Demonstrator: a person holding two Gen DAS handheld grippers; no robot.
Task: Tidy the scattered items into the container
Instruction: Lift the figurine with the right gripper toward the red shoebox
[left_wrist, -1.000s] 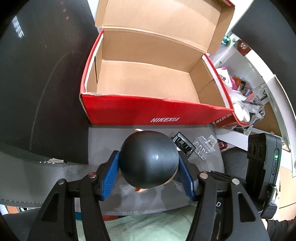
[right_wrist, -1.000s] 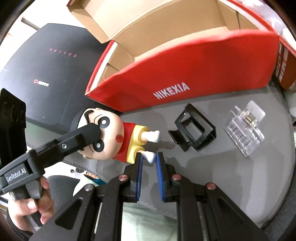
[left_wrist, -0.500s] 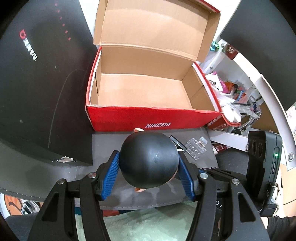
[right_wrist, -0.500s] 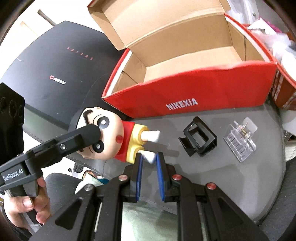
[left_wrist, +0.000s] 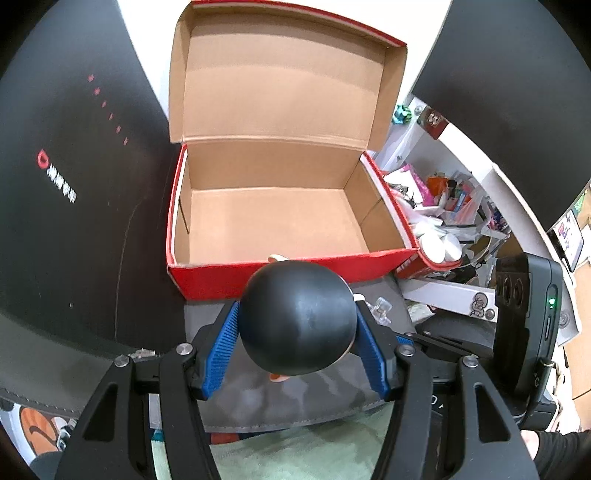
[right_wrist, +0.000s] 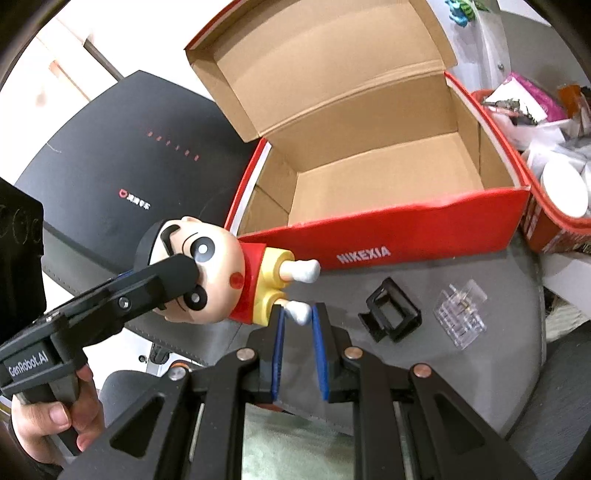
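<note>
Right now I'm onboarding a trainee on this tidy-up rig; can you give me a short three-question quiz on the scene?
1. True or false: the red shoebox already holds an item.
2. Which gripper holds the cartoon boy figurine? A left, B right, C neither.
3. Fill in: beside the clear plastic clip on the grey mat lies a ______ clip.

Key: 1 false; the box floor is bare. 2 A; the left gripper clamps its head. 3 black.

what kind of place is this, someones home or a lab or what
Most likely a home desk or hobby corner, though I can't be sure. A red shoebox serves as the container, a cartoon boy figurine is being tidied, and a bin crammed with colourful packets stands beside it.
</note>
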